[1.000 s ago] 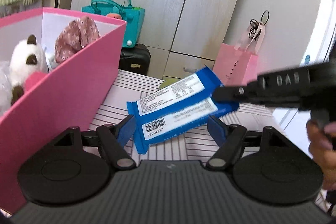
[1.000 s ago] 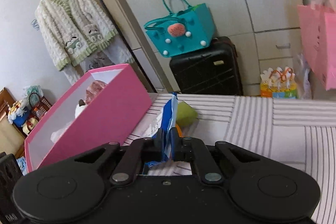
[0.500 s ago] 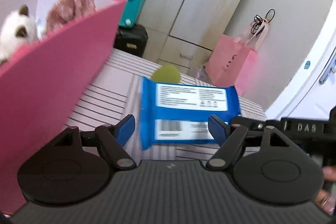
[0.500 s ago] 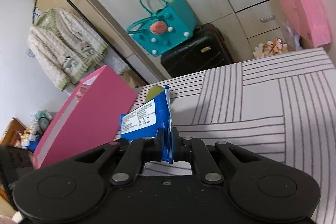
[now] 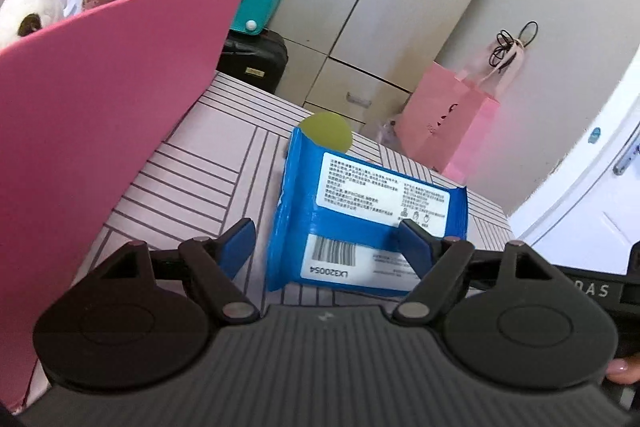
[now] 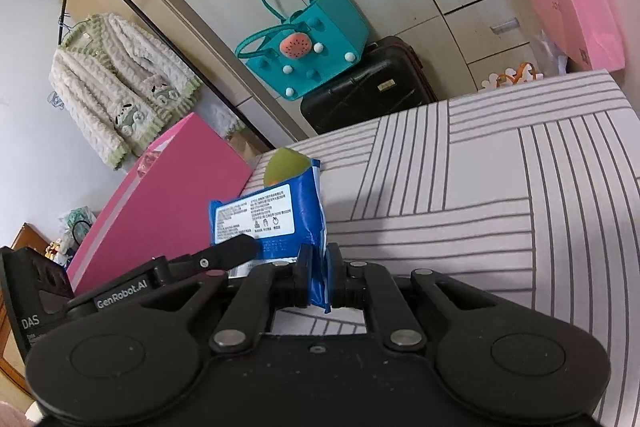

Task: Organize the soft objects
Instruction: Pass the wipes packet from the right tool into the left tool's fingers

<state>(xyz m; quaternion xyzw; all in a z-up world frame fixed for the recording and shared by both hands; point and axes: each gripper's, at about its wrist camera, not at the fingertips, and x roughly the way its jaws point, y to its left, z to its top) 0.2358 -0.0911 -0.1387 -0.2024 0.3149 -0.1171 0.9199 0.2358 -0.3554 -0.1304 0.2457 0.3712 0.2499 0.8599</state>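
beside the tall pink box point(image 5: 120, 99), low over the striped tabletop point(image 6: 500, 187): soft blue plastic wipes pack point(image 5: 368, 219), edge pinched tight in right gripper point(image 6: 318, 283), long side across half-open, empty left gripper point(image 5: 326, 239).

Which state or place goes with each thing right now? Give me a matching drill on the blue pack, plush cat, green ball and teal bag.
Things:
1. blue pack
2. plush cat
3. green ball
4. teal bag

Places or states:
A. on top of the black suitcase
B. inside the pink box
C. pinched at one edge by the right hand-held gripper
D. on the striped table, behind the pack

Pairs: 1-C, 2-B, 3-D, 4-A
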